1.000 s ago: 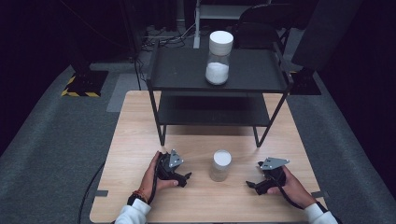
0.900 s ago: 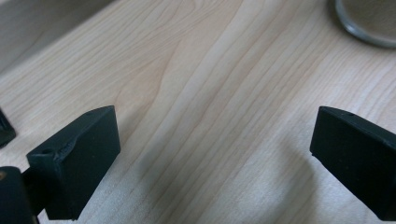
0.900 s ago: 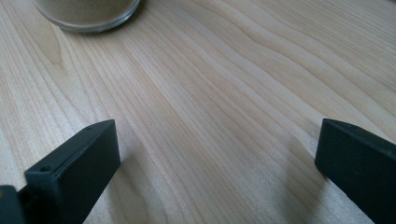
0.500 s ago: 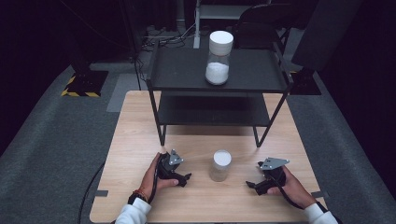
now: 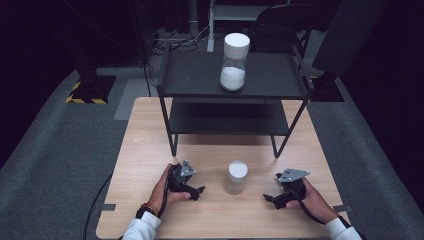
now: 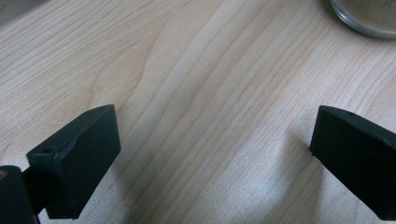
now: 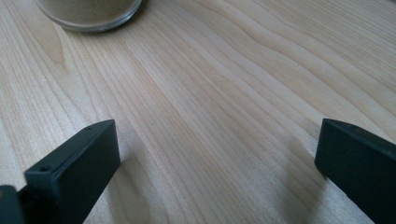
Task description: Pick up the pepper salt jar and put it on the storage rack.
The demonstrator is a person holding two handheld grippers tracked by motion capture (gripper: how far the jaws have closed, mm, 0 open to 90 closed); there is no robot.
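A small glass jar (image 5: 236,177) with a white lid and sandy contents stands on the wooden table (image 5: 220,215) near its front. My left gripper (image 5: 200,191) rests on the table to the jar's left, jaws wide open over bare wood; the jar's base (image 6: 369,16) shows at the top right of the left gripper view. My right gripper (image 5: 268,198) lies to the jar's right, also open with nothing between its jaws; the jar's base (image 7: 88,13) sits at the top left of the right gripper view. A taller white-lidded jar (image 5: 235,62) with white powder stands on the black shelf (image 5: 190,80).
The black two-tier shelf stands on the table's far half, its legs (image 5: 173,135) reaching down just behind the small jar. Grey carpet (image 5: 55,150) surrounds the table. A chair (image 5: 280,25) and cables lie beyond the shelf.
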